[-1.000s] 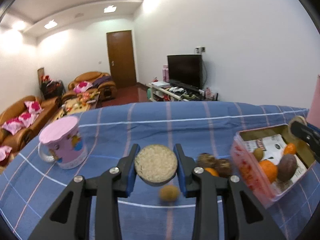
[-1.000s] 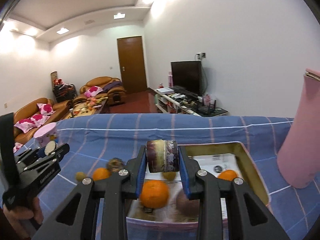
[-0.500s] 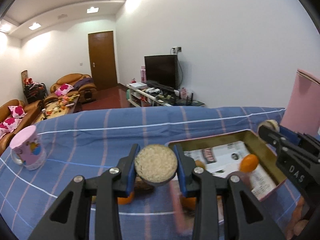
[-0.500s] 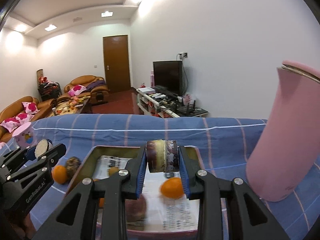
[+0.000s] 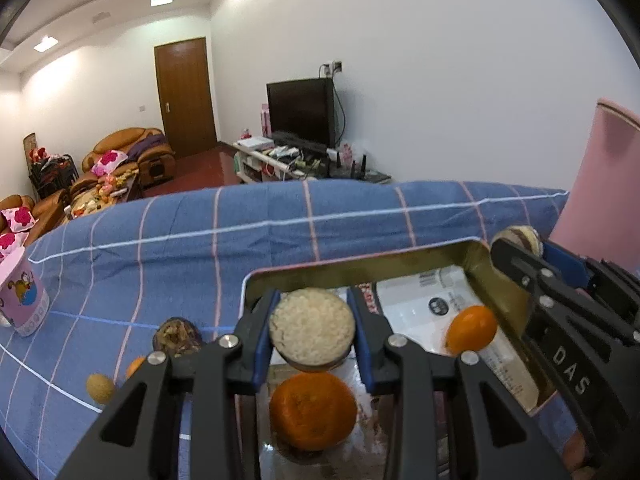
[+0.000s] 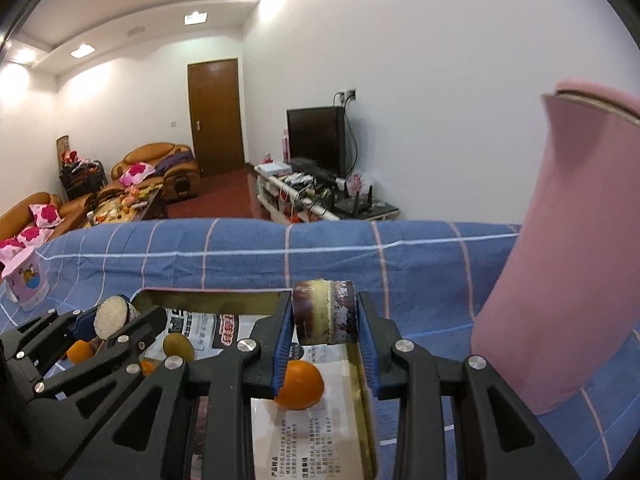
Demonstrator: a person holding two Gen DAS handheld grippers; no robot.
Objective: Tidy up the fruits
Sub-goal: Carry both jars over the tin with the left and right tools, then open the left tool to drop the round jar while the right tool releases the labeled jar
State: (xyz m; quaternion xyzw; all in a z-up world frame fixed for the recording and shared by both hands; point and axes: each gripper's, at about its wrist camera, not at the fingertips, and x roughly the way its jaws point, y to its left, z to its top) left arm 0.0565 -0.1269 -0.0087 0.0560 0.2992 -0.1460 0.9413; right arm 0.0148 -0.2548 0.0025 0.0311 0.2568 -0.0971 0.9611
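Note:
My left gripper (image 5: pixel 312 330) is shut on a halved fruit (image 5: pixel 312 326) with a pale grainy cut face, held over the near left part of the open tin box (image 5: pixel 360 266). In the right wrist view the same gripper (image 6: pixel 114 320) hangs at the box's left end. My right gripper (image 6: pixel 325 318) is shut on a dark purple fruit piece (image 6: pixel 324 312) above the tin box (image 6: pixel 208 296). In the box lie a big orange (image 5: pixel 312 410), a small orange (image 5: pixel 470 330) and a greenish fruit (image 6: pixel 178 346). On the cloth left of the box sit a wrinkled dark fruit (image 5: pixel 176 338), a small tan fruit (image 5: pixel 100 388) and an orange (image 5: pixel 136 366).
A blue checked cloth (image 5: pixel 240 240) covers the table. A tall pink container (image 6: pixel 568 280) stands right of the box. A pink cartoon mug (image 5: pixel 20 300) is at the far left. Printed paper (image 6: pixel 300 440) lines the box. Behind are sofas, a door and a TV.
Both grippers moved right across the table, each still gripping its fruit piece. The left one now hangs over the box instead of the loose fruits; the pink container looms closer on the right.

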